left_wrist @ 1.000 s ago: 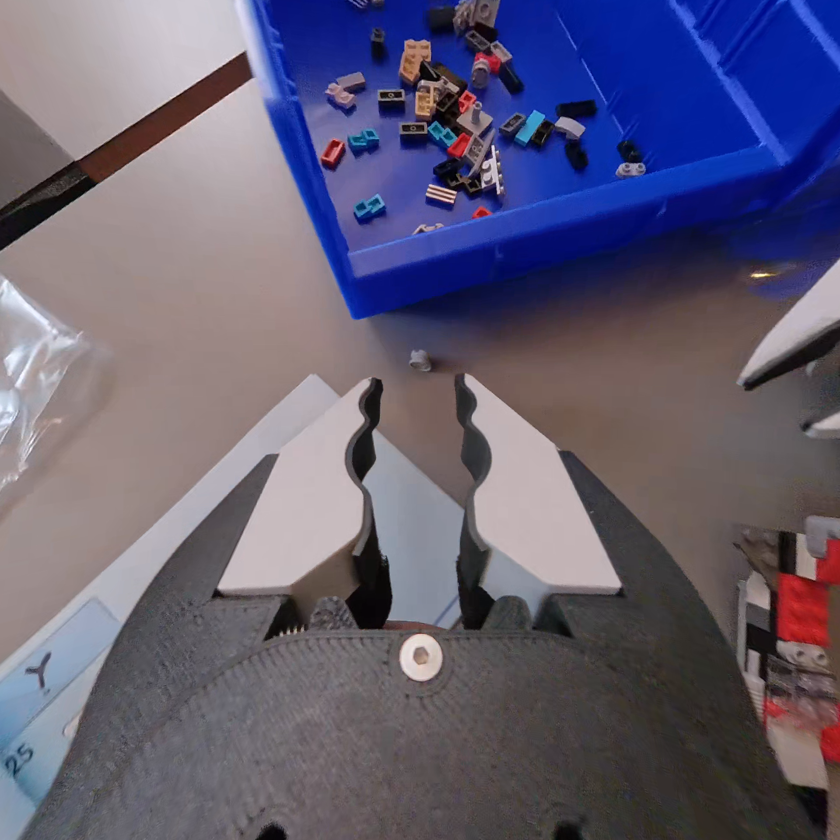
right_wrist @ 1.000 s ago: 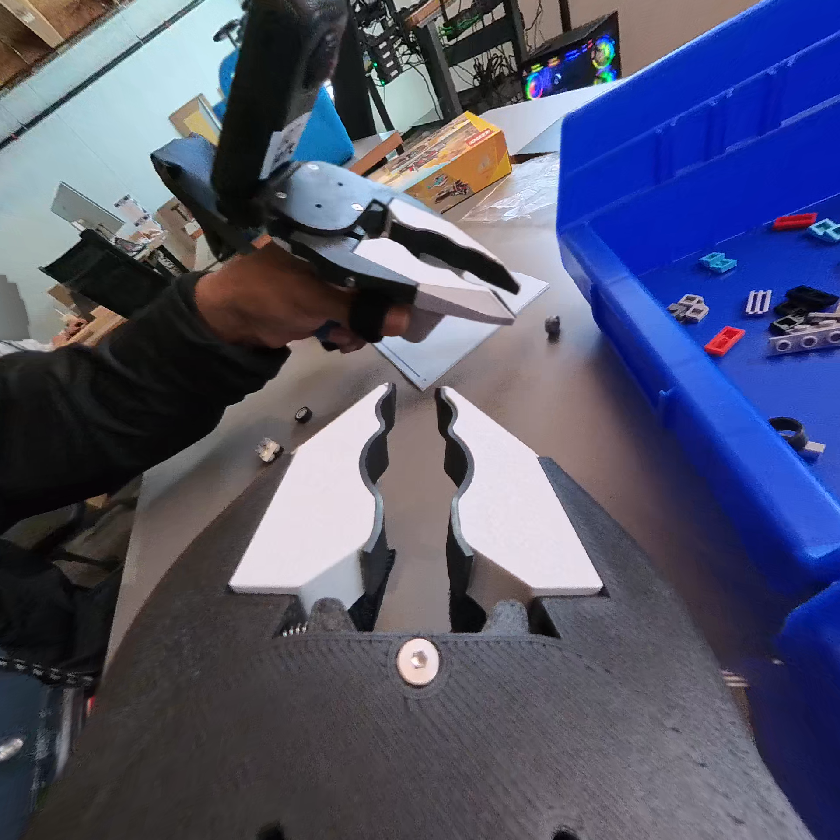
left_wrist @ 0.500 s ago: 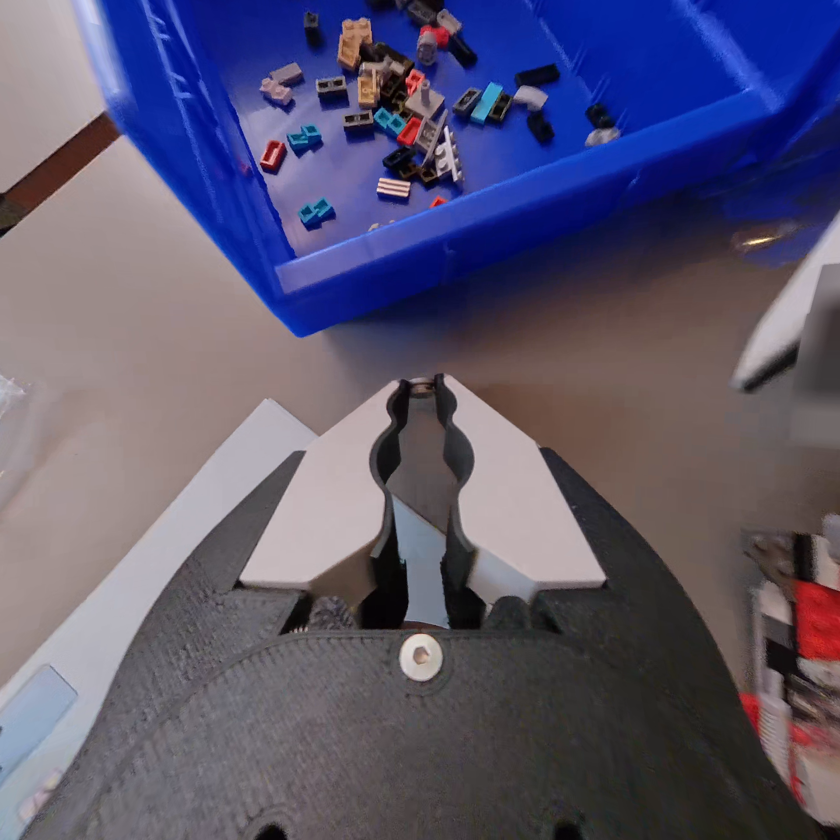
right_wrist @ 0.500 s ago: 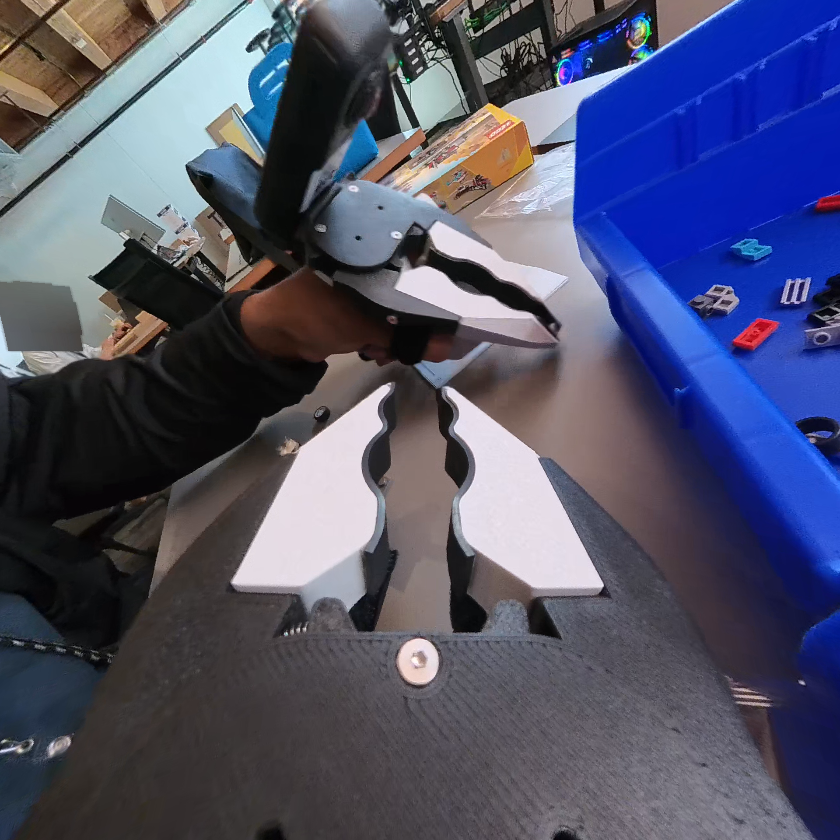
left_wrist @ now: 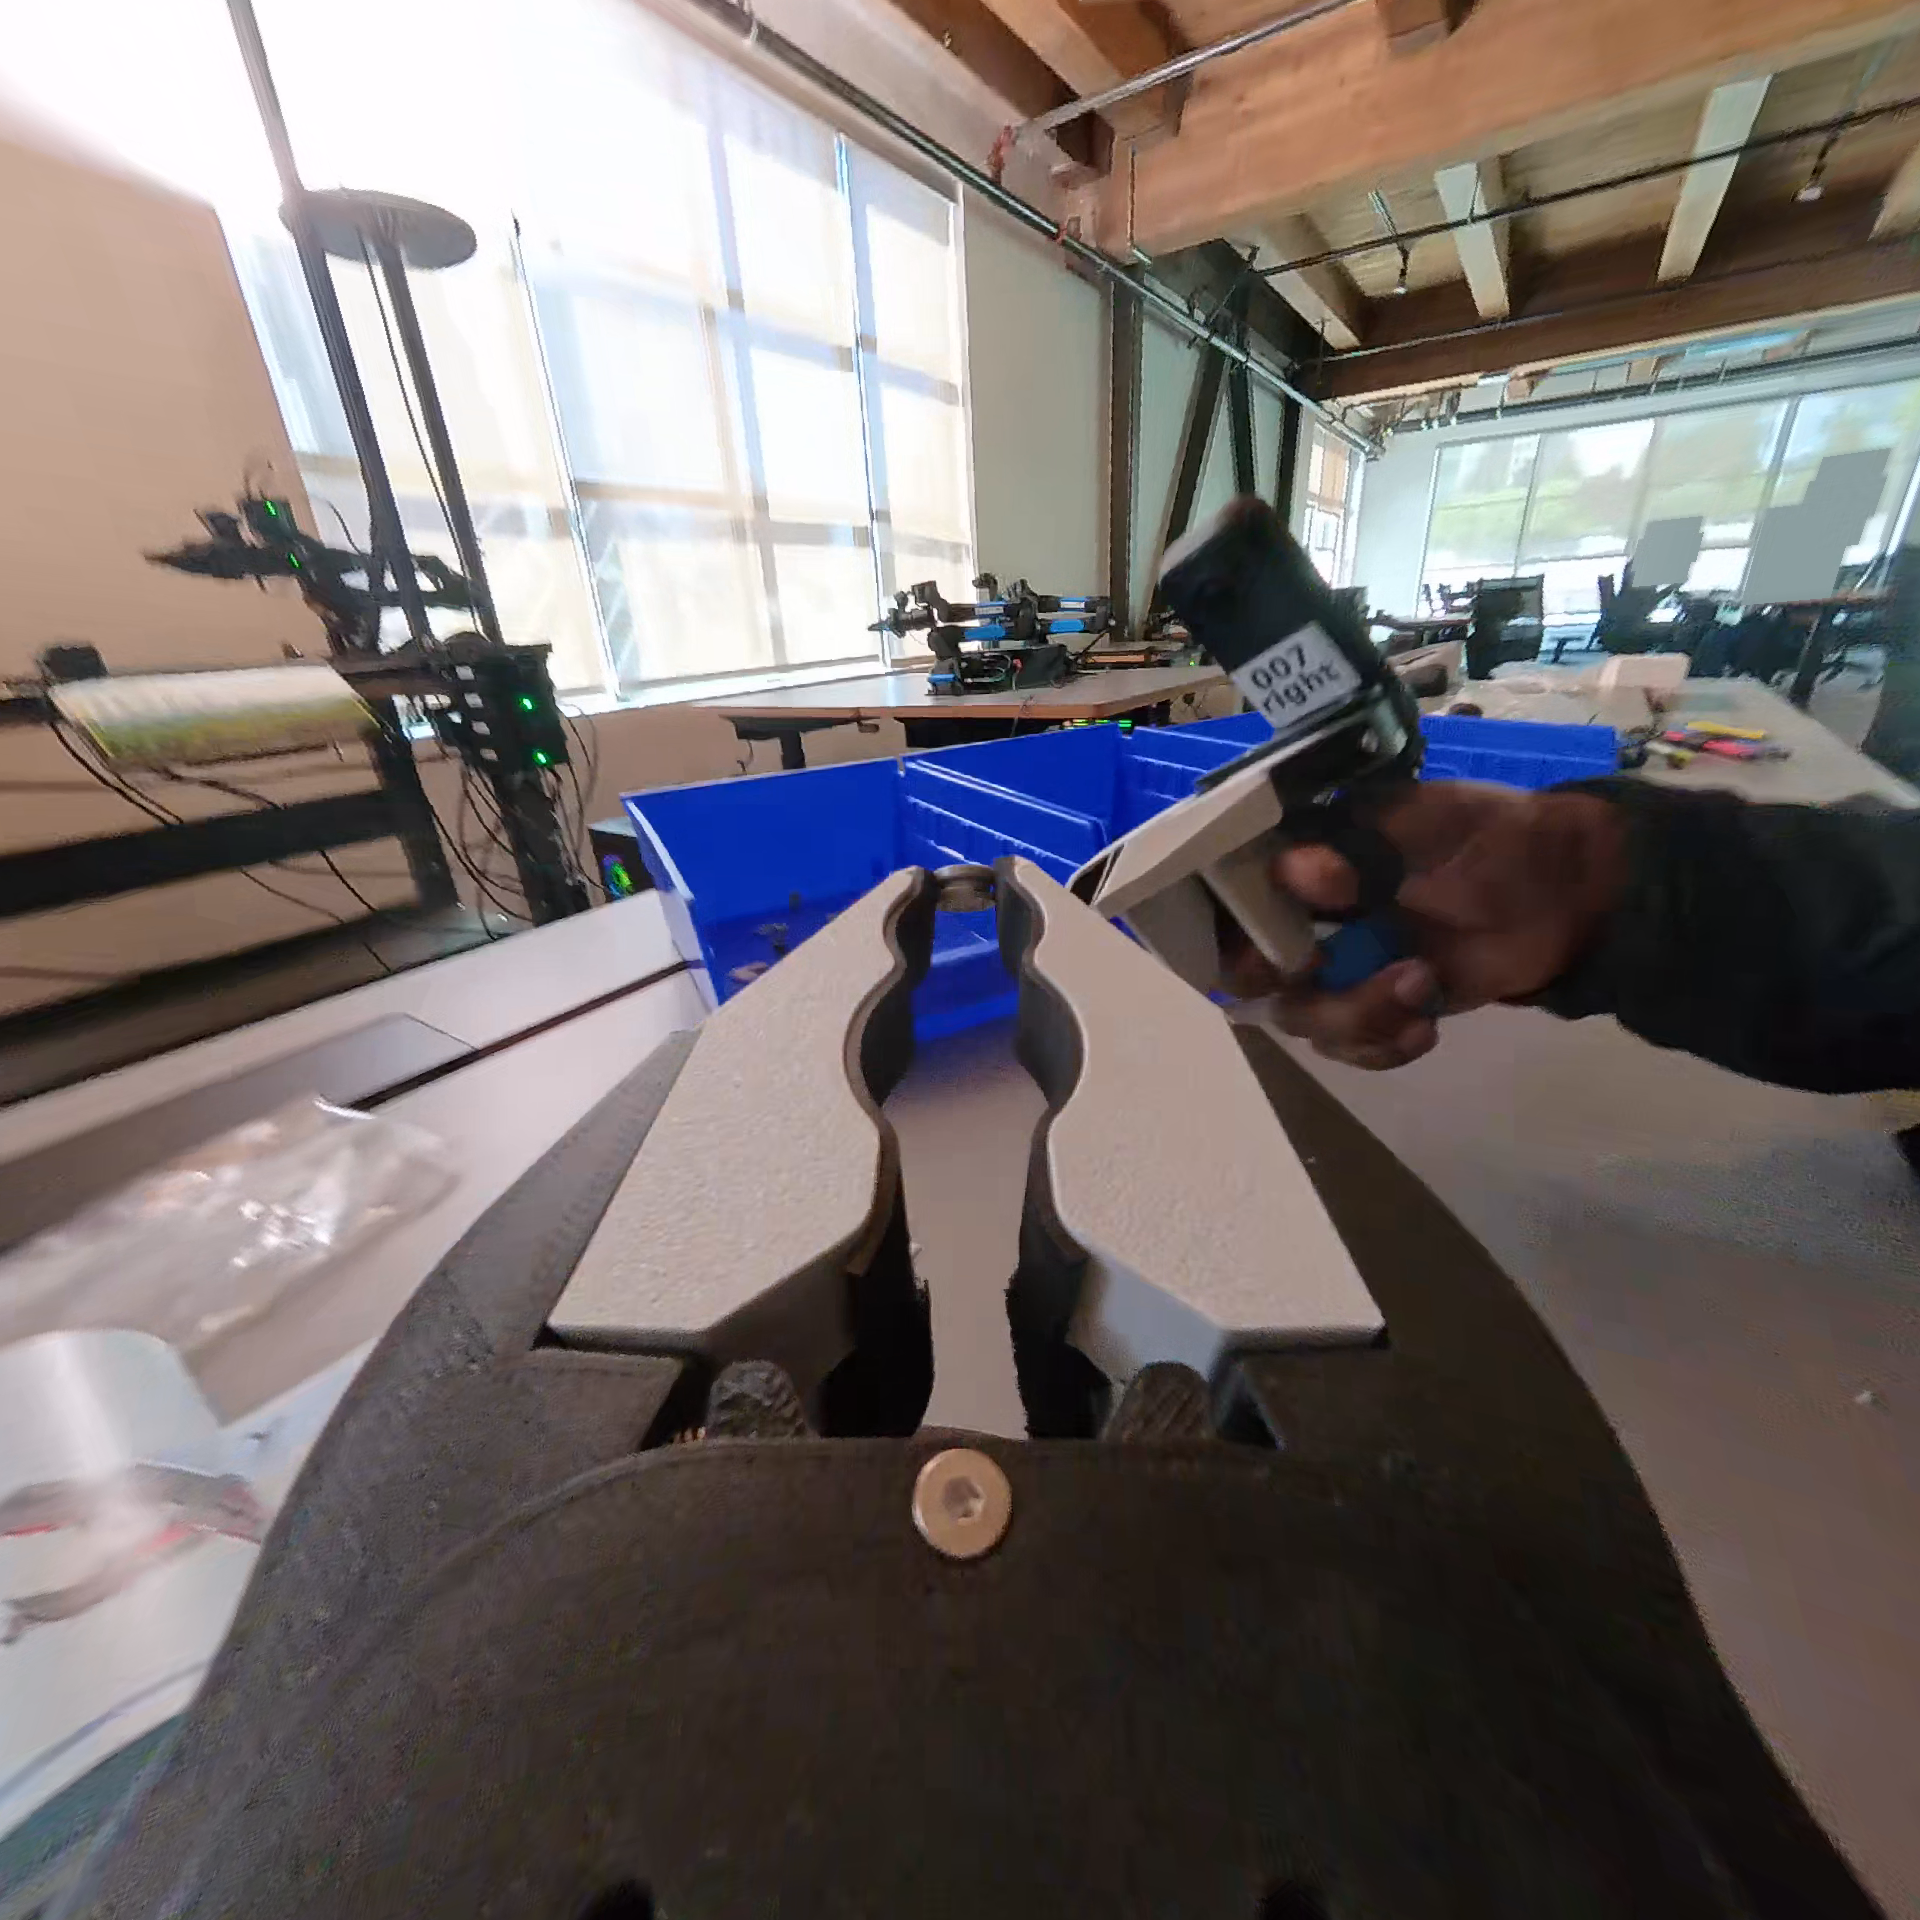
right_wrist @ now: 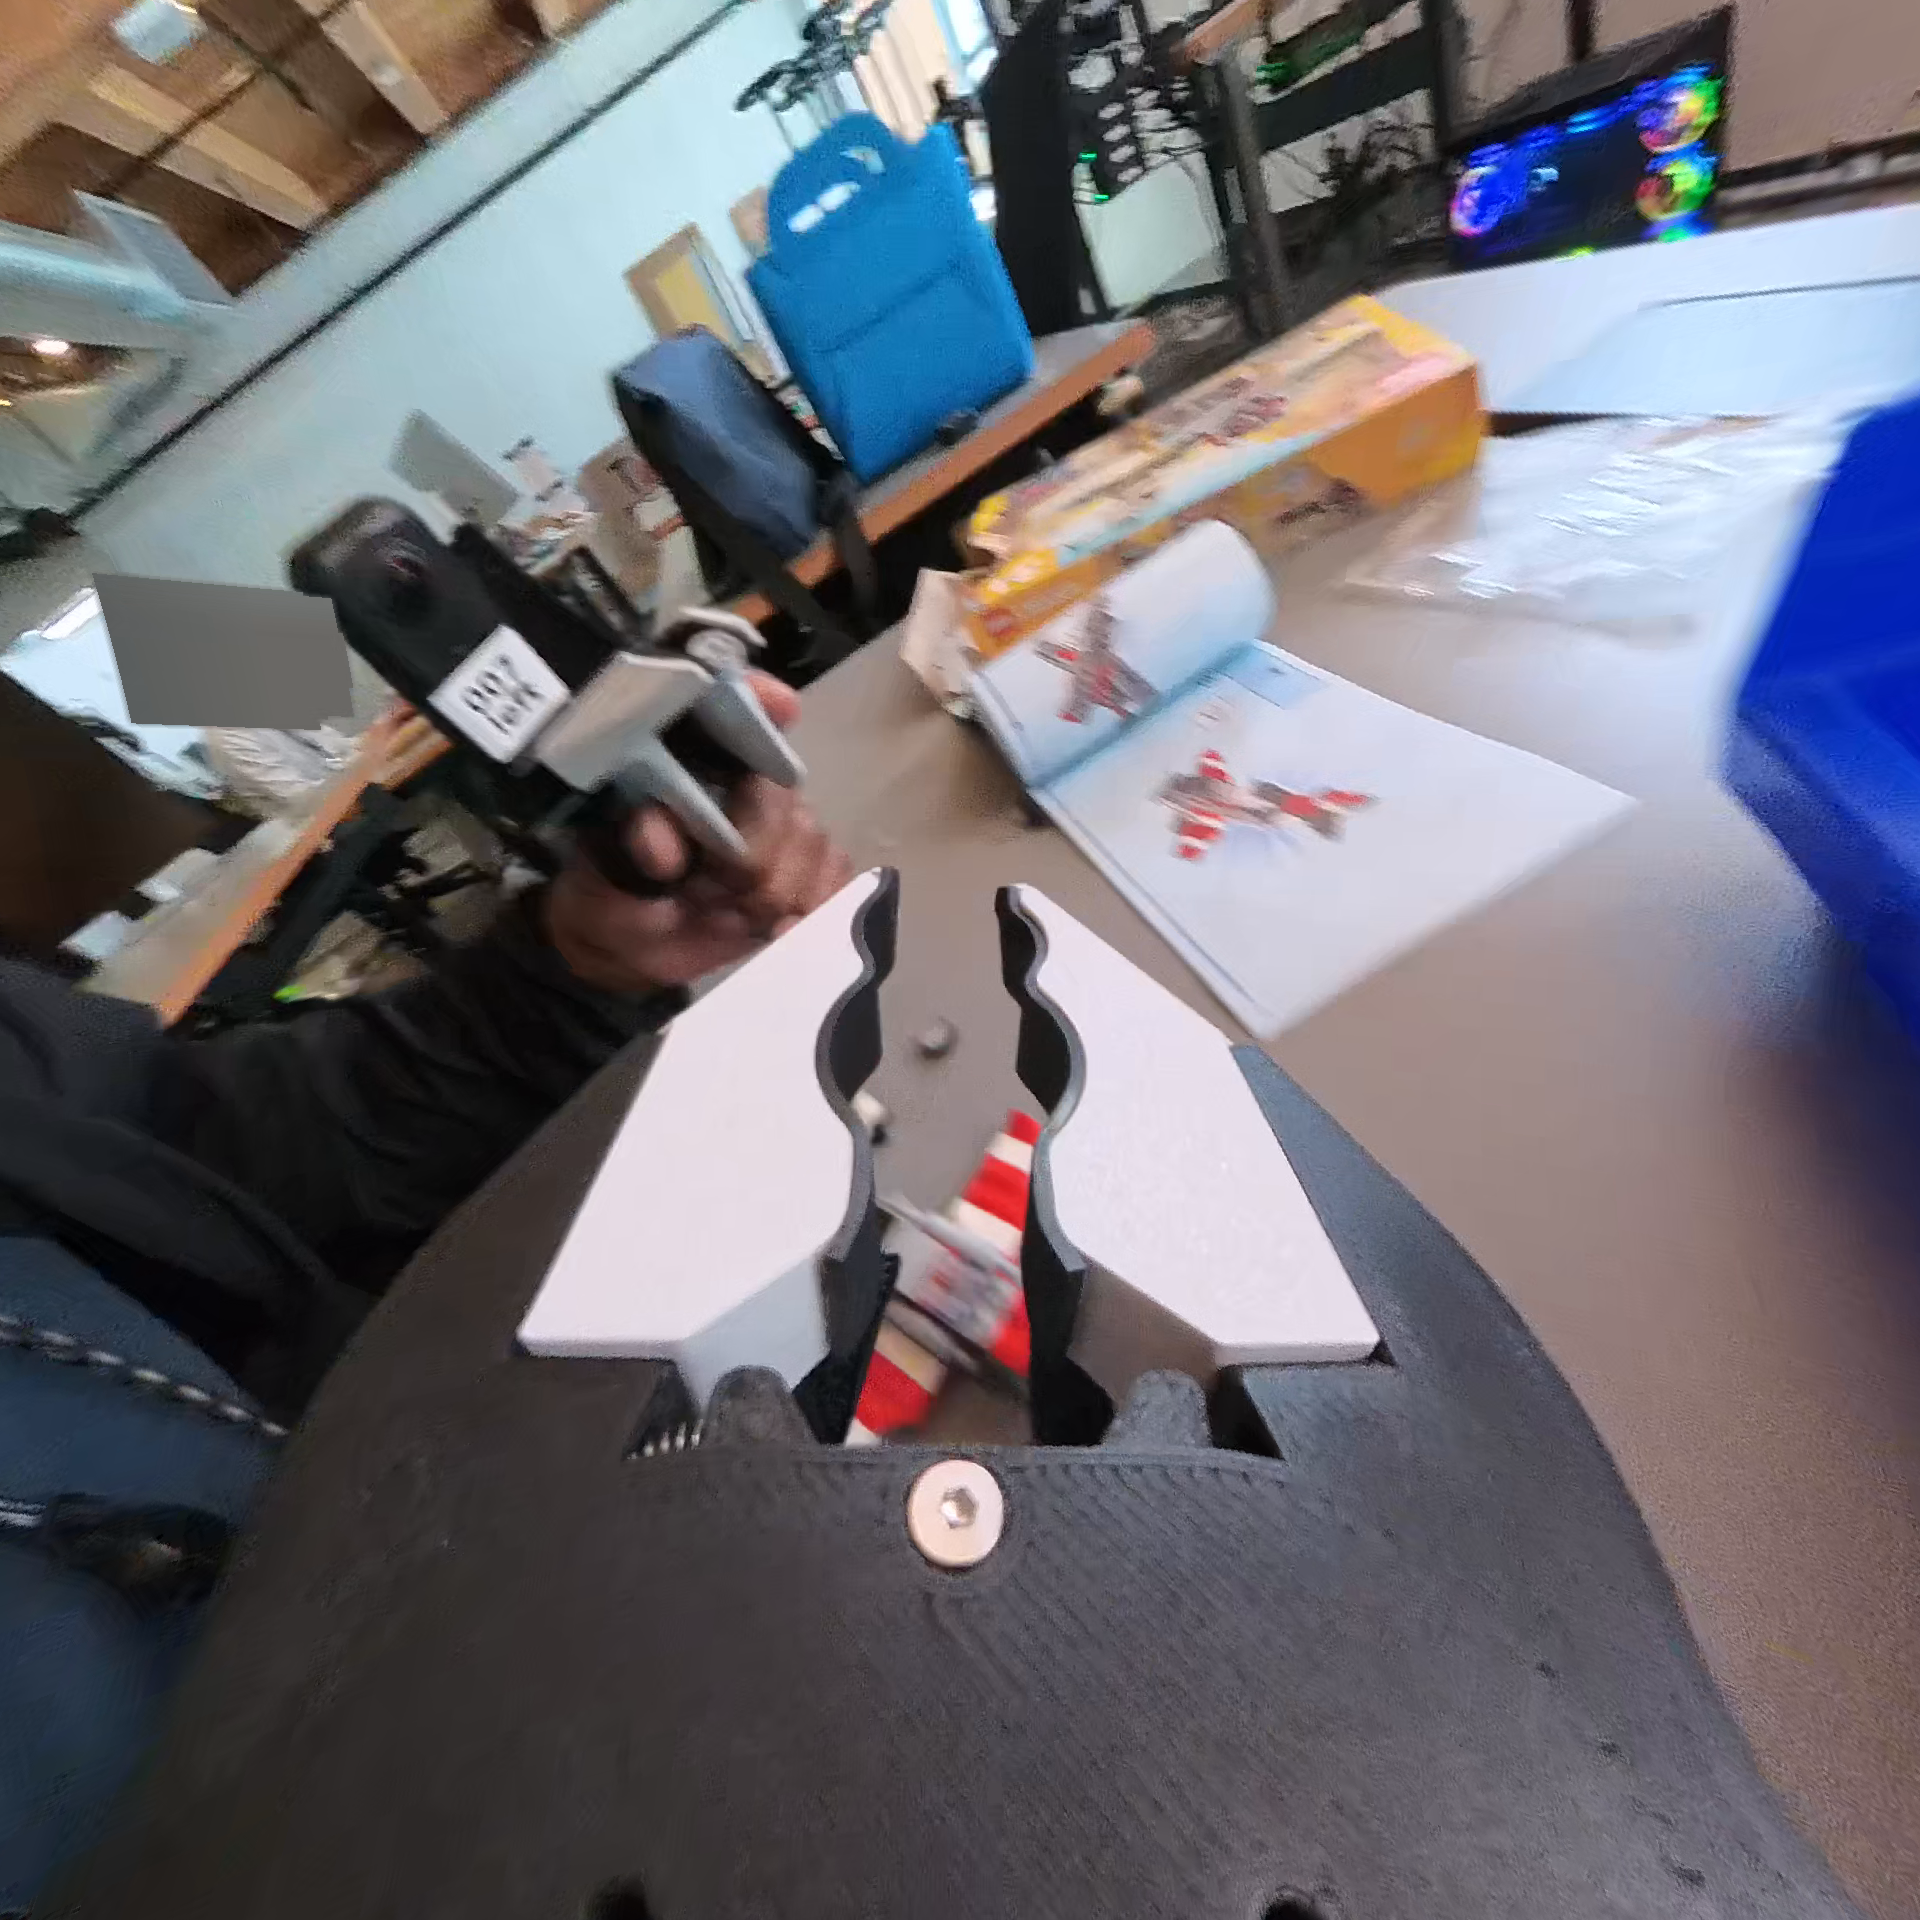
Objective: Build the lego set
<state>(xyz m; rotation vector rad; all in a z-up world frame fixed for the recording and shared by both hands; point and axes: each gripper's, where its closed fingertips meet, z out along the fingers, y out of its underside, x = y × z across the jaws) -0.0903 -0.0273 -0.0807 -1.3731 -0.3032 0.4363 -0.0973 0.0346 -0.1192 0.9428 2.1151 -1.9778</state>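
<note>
Currently left gripper [left_wrist: 961, 891] pinches 1 small grey round piece [left_wrist: 964, 890] at its tips, raised over the table (blue bin [left_wrist: 769, 847] beyond). Right gripper [right_wrist: 943, 894] stands narrowly parted, empty, above the red-white model [right_wrist: 961, 1236].

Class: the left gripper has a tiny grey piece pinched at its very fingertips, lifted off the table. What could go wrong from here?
1. The small grey piece sits only at the tips of the left gripper; it could slip out and drop.
2. The right gripper, open, hangs over the red and white model and two loose bits; lowering carelessly could knock them.
</note>
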